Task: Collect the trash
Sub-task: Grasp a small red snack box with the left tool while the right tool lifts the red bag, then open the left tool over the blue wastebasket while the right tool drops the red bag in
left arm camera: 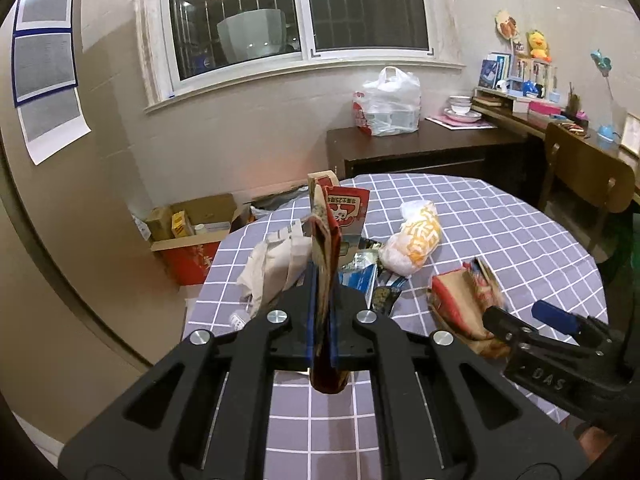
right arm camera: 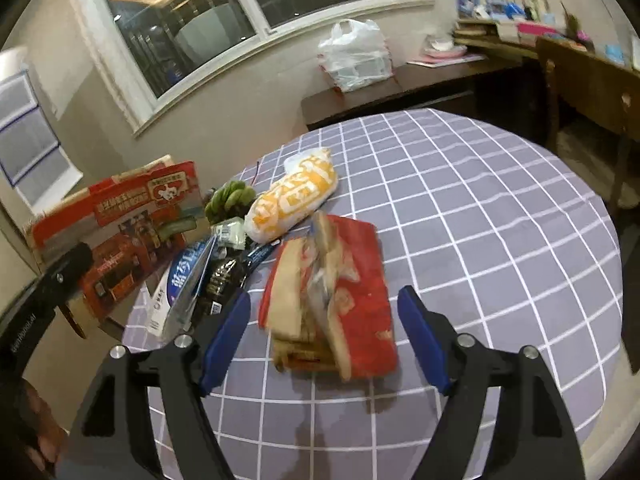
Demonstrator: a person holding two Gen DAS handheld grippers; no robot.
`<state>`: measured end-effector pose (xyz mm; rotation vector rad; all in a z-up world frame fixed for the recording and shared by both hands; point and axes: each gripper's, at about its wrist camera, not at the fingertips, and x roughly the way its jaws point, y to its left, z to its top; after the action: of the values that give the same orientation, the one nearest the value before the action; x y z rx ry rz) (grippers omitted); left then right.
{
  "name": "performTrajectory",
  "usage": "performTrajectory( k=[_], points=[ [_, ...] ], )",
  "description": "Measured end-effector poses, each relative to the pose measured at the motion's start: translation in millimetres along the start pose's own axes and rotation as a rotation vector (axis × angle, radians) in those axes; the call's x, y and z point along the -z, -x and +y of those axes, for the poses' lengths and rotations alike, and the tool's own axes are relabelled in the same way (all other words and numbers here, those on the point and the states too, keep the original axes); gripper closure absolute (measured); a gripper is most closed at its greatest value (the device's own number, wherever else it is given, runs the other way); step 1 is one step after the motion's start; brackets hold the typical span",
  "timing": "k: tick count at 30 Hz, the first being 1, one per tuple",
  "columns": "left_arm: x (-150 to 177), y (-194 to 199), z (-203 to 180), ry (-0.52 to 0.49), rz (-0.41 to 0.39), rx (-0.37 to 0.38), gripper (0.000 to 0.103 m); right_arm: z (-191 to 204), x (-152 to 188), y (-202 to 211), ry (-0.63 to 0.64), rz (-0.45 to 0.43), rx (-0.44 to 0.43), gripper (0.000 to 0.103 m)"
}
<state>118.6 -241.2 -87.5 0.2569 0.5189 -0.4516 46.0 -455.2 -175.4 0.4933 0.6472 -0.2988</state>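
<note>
While the left gripper (left arm camera: 322, 280) stands clamped on a flattened red carton (left arm camera: 330, 232), the carton sticks up on edge between its blue pads, lifted clear of the table (left arm camera: 500, 216) above the near left part of the checked cloth. That gripper points forward and somewhat downward toward the heap of litter. Seen from the right wrist, the same carton (right arm camera: 132, 232) shows its printed red face at the left edge of the table.

The right gripper (right arm camera: 324, 332) tilts down over the near middle of the table with its jaws spread wide, one blue pad on each side of a second crushed red carton (right arm camera: 340, 300), which lies flat on the cloth; neither pad touches it. In the left wrist view this gripper (left arm camera: 532, 316) comes in from the near right edge, beside that carton (left arm camera: 464, 304).

So two red cartons show, one held and one lying. Between them lie one white and yellow wrapper (right arm camera: 296, 196), one blue and white pouch (right arm camera: 188, 284), one dark packet (right arm camera: 222, 280), one bunch of green plastic (right arm camera: 230, 200) and one crumpled white paper (left arm camera: 272, 268) toward the left edge.

Beyond the table stand a dark cabinet (left arm camera: 420, 152) bearing one white plastic bag (left arm camera: 390, 104), one wooden chair (left arm camera: 588, 184) to the right, and one open cardboard box (left arm camera: 192, 232) on the floor under the window (left arm camera: 296, 12)
</note>
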Motion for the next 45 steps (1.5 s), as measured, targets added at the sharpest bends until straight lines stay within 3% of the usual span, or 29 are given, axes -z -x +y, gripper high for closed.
performTrajectory(
  k=[3, 6, 9, 10, 15, 23, 32, 38, 45],
  points=[
    [0, -3, 2, 0.011, 0.001, -0.003, 0.098, 0, -5, -14, 0.010, -0.004, 0.050, 0.028],
    [-2, -7, 4, 0.017, -0.003, -0.003, 0.098, -5, -11, -37, 0.005, 0.052, 0.072, 0.029],
    [-3, -11, 6, 0.025, -0.002, -0.002, 0.098, -10, -13, -44, -0.013, 0.065, 0.009, 0.062],
    [-3, -11, 7, 0.030, -0.006, 0.000, 0.098, -6, -14, -40, 0.013, 0.047, 0.034, 0.068],
    [-6, -1, 14, 0.054, -0.044, 0.006, 0.098, -2, -14, -19, 0.024, -0.008, 0.019, 0.082],
    [-6, 41, 47, 0.133, -0.115, 0.022, 0.098, 38, -19, 34, 0.075, -0.101, -0.110, 0.083],
    [27, 87, 130, 0.215, -0.139, -0.108, 0.098, 140, -2, 40, 0.212, -0.065, -0.291, 0.083],
    [65, 92, 207, 0.290, -0.066, -0.225, 0.098, 215, 27, 18, 0.313, 0.016, -0.414, 0.083],
    [123, 57, 296, 0.413, 0.131, -0.300, 0.098, 296, 69, -20, 0.429, 0.093, -0.495, 0.083]
  ],
)
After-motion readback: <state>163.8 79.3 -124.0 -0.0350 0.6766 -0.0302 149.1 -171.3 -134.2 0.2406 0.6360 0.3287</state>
